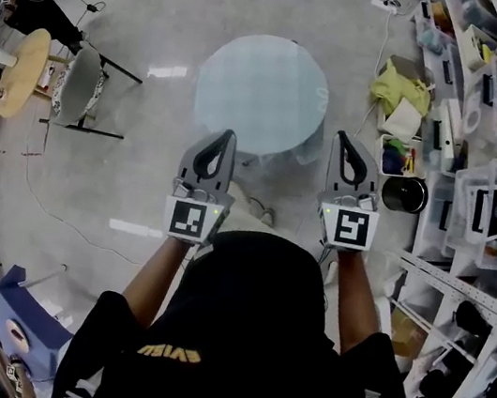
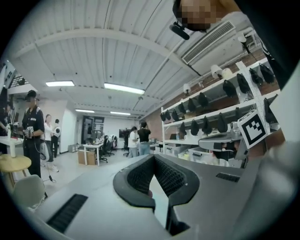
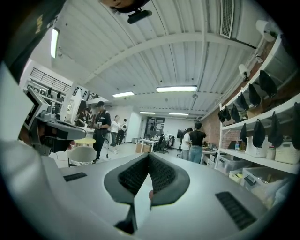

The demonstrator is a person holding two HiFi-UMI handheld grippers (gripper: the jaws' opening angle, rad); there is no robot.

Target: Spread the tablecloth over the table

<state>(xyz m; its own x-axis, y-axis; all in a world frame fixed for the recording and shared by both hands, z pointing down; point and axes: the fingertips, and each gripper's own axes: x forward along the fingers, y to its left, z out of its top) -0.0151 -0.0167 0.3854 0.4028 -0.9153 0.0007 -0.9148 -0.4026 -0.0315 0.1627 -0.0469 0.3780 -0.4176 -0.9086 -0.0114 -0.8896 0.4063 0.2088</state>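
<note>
Standing on a glossy grey floor, a person in a black top holds a gripper out in front in each hand, both pointing level and roughly side by side. Seen from the head view, the left gripper [image 1: 226, 137] and the right gripper [image 1: 344, 140] sit a little apart, each with a cube of black-and-white square markers at its base.

Both pairs of jaws are closed, tip against tip, with nothing between them. The left gripper view shows its dark ribbed pads [image 2: 140, 176] meeting at a point, and the right gripper view shows the same.

The tablecloth [image 1: 263, 91], pale blue-white, lies ahead of the grippers on the floor side, well apart from both. It is laid over a round desk and covers the whole top, with some cloth hanging down at the near right edge.

To the left stands a grey chair [image 1: 78, 87]. Along the right runs white shelving [image 1: 495, 204] crowded with boxes, with a yellow-green bundle of fabric [image 1: 400, 85] on the floor beside it. Several people stand far off in the room.
</note>
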